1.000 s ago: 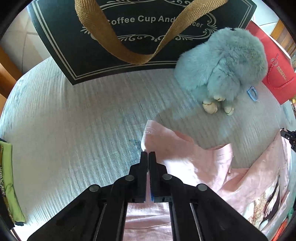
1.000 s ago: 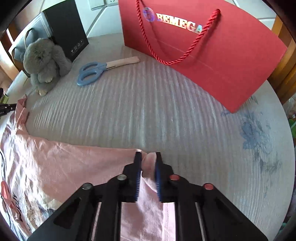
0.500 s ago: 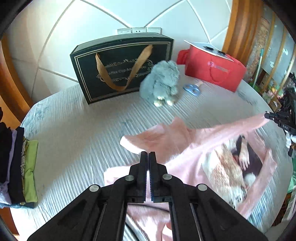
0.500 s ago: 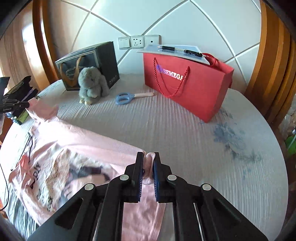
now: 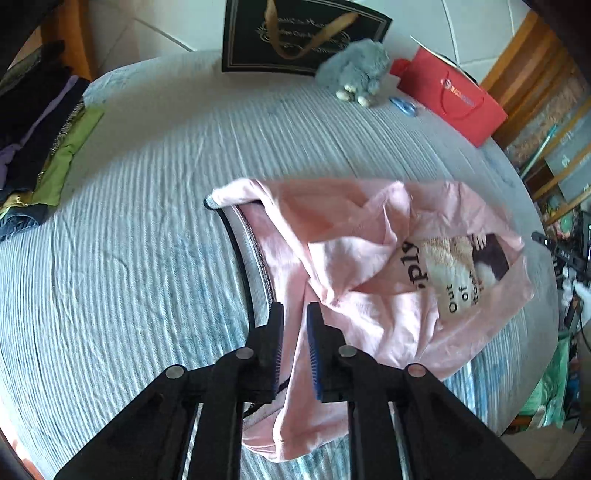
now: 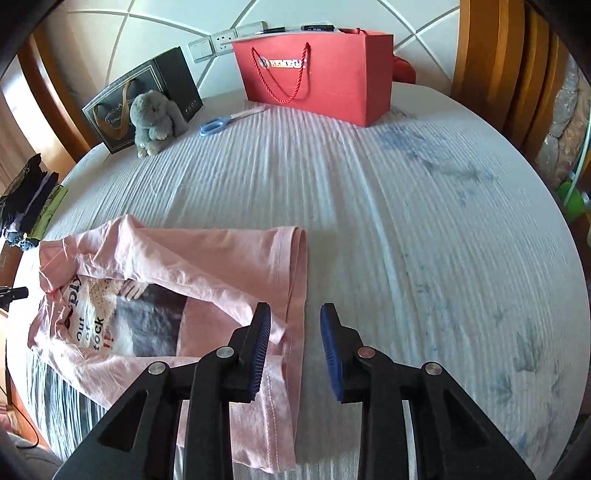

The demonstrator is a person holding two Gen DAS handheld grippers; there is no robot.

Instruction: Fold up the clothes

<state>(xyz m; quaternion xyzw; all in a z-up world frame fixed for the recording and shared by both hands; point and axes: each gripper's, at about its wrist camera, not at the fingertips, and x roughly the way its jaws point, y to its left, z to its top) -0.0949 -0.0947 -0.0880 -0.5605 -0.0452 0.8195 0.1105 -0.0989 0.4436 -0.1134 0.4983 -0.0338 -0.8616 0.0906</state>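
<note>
A pink T-shirt with a printed picture and lettering lies crumpled and partly doubled over on the round table's striped cloth. Its dark-trimmed collar curves along the left side. My left gripper hovers over the near part of the shirt, jaws slightly apart, holding nothing. In the right wrist view the shirt shows its folded hem edge on the right. My right gripper stands wide open above that hem corner, with nothing between its fingers.
At the back stand a dark gift bag, a grey plush rabbit, blue scissors and a red paper bag. A stack of folded clothes sits at the left edge. Bare cloth stretches right of the shirt.
Both grippers were shut on pink fabric, lifting and carrying it. Now both have opened and let go, and the shirt lies doubled over on the table.
</note>
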